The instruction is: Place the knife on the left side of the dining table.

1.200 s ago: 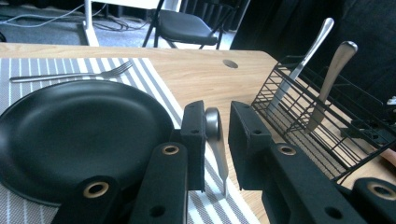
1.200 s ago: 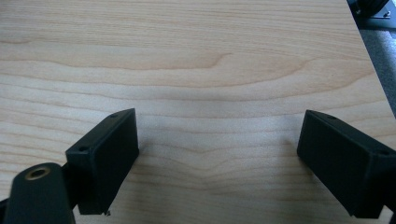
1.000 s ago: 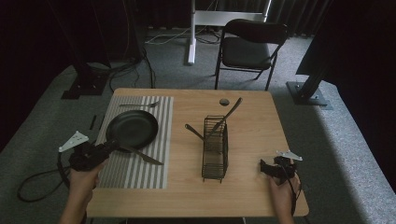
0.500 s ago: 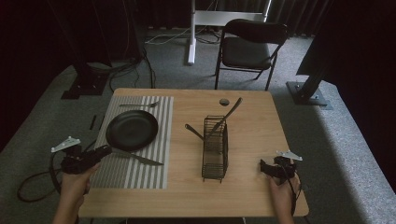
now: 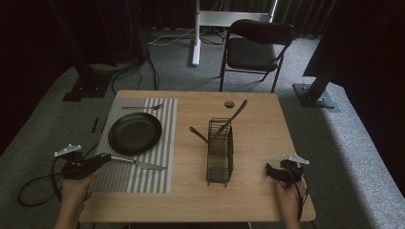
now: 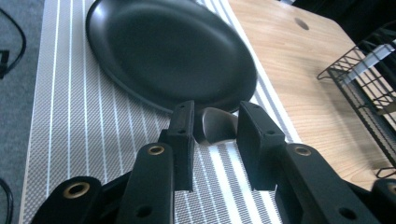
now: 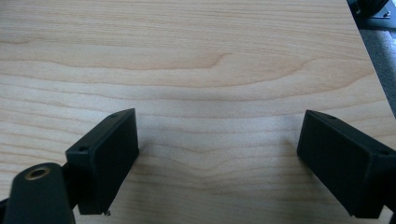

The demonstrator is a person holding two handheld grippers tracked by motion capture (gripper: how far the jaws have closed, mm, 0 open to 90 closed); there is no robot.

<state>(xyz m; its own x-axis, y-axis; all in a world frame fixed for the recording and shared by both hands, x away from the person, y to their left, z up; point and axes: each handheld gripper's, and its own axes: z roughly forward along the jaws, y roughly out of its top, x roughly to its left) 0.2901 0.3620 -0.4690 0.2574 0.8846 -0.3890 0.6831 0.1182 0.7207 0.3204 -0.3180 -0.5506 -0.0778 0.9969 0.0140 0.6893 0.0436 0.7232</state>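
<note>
Black plate (image 5: pixel 134 133) sits on the striped mat (image 5: pixel 157 164), knife (image 5: pixel 138 164) just beside it. Left gripper (image 6: pixel 212 135) straddles the knife's handle, jaws apart. Right gripper (image 7: pixel 217 161), well right of the plate, gapes wide.

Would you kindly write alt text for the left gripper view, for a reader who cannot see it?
The left gripper has its two black jaws apart on either side of the metal handle end of a table knife lying on a grey-and-white striped placemat. Just beyond sits a round black plate, with a black wire basket on the light wooden table to the right.
</note>
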